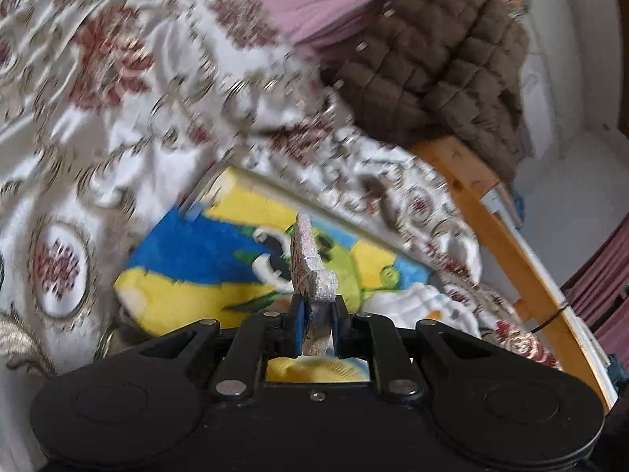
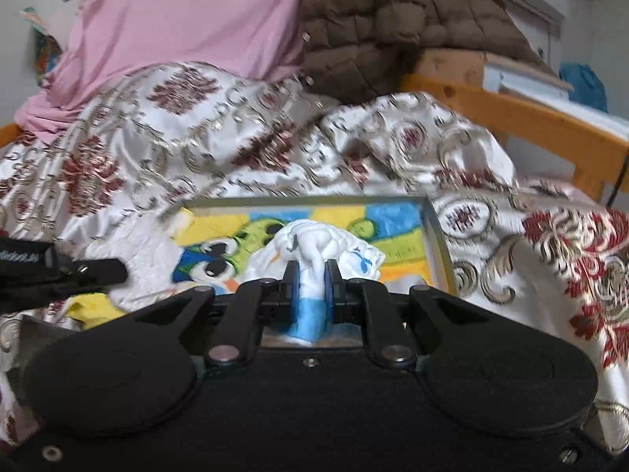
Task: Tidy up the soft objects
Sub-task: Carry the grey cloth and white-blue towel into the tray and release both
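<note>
Both ends of the soft stuff pinched, mid-lift over the bed. Left hand-held gripper (image 1: pixel 317 316) nearly closed on a fold of the patterned bedspread (image 1: pixel 118 90): a thin silvery-edged strip of it sticks up between the pads, rest of the fabric draped behind and to the left, blurred w/ motion. Right hand-held gripper (image 2: pixel 313 289) likewise nearly closed, clamping a bunched white-and-blue cloth (image 2: pixel 318 247), w/ a blue end hanging below the pads and the white bulk mushrooming just ahead of the tips. Underneath both, a cartoon blanket (image 2: pixel 354 228) in yellow, blue and green, lying flat inside what looks like a shallow box or tray (image 2: pixel 434 232), bedspread heaped around its far and right sides. Further back: pink sheet (image 2: pixel 177 19), brown quilted jacket (image 2: pixel 393 19), wooden bed frame (image 2: pixel 511 118). Likely step: pulling bedspread clear while setting or lifting the white cloth, though can't tell which. To do it well: keep both pinches firm, grip deep enough that slippery satin doesn't slide out; lift left side up and away from tray so no fabric drags across the cartoon blanket; move slowly, avoid snagging on tray rim; keep the two grippers apart so cloths don't tangle. Other gripper's black body just visible at left edge of right view.
</note>
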Tool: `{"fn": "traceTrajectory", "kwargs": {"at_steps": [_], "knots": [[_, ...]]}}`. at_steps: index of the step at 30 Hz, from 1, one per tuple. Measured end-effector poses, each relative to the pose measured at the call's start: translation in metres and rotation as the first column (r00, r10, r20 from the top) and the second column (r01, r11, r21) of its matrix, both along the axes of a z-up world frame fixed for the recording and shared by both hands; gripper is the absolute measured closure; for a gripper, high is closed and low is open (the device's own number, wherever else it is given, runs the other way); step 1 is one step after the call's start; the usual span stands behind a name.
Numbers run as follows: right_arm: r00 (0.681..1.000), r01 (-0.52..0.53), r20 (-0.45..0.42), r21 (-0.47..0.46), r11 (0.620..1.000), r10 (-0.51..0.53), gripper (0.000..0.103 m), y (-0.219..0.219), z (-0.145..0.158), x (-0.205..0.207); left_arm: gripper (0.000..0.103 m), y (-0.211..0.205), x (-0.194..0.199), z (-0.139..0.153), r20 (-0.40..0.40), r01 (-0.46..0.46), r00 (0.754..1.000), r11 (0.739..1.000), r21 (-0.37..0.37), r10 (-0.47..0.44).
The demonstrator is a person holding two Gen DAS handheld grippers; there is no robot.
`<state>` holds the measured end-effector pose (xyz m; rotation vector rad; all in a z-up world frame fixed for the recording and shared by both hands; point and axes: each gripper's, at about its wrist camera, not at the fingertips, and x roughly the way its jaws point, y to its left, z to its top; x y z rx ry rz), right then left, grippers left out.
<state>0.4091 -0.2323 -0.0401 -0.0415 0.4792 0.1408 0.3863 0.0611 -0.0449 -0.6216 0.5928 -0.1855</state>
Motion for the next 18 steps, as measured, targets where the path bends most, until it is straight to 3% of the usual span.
{"fn": "traceTrajectory", "kwargs": {"at_steps": [5,10,14,18], "knots": [[0.998,0.044,-0.044,0.005,0.999,-0.044,0.090,-0.009,-0.005,0.001,0.090,0.003,0.006,-0.008,-0.087,-0.024,0.996,0.999,0.027,0.027],[0.998,0.037,-0.058,0.005,0.999,-0.037,0.088,-0.012,-0.010,0.006,0.087,0.005,0.008,-0.010,-0.119,-0.021,0.992,0.998,0.054,0.028],[0.998,0.033,-0.052,-0.003,0.999,-0.033,0.077,-0.013,-0.004,0.003,0.076,0.000,0.007,-0.007,-0.160,-0.040,0.985,0.990,0.134,0.061],[0.999,0.031,-0.035,0.008,0.999,-0.031,0.067,-0.016,0.008,-0.003,0.056,-0.005,0.003,-0.001,-0.175,-0.037,0.982,0.980,0.197,0.073]]}}
